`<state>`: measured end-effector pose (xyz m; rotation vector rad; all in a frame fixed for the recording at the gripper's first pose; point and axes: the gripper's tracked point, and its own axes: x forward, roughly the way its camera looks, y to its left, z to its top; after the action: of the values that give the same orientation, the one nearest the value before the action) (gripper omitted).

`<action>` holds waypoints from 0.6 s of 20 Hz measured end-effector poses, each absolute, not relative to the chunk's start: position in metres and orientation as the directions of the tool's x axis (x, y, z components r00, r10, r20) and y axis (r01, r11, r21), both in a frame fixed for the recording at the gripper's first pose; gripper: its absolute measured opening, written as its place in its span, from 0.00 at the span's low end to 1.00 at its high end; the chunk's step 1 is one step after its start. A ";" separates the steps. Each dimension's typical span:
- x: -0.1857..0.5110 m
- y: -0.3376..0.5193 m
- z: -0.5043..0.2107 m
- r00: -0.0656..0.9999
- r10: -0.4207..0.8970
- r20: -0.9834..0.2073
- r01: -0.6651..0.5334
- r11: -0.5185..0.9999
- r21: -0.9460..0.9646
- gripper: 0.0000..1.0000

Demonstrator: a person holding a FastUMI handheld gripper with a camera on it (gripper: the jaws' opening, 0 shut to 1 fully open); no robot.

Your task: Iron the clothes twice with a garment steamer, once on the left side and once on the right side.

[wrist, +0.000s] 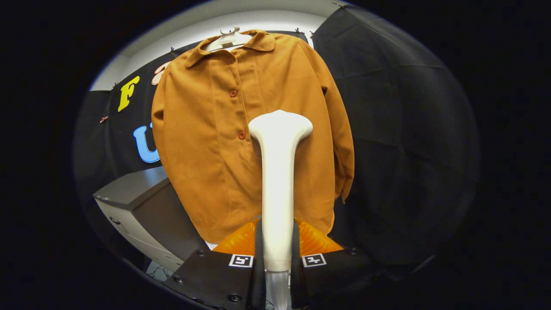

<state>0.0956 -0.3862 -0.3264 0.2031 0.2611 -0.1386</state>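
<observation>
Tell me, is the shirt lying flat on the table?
No, the orange shirt hangs on a hanger, beyond the white steamer the tool grips.

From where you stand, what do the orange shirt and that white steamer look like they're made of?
Shirt: soft woven cloth, matte, with gentle folds and stitched seams, maybe cotton. Steamer: smooth white plastic, by its faint sheen and moulded shape. The gripper is shut on its handle.
</observation>
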 end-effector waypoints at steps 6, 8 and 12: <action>0.073 -0.389 -0.366 0.923 -0.141 -0.357 0.223 0.954 0.202 0.26; 0.064 -0.386 -0.374 0.912 -0.148 -0.382 0.243 0.947 0.211 0.26; 0.039 -0.372 -0.375 0.903 -0.156 -0.401 0.261 0.939 0.222 0.27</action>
<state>0.0386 -0.3718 -0.3754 0.2762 0.3896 -0.2185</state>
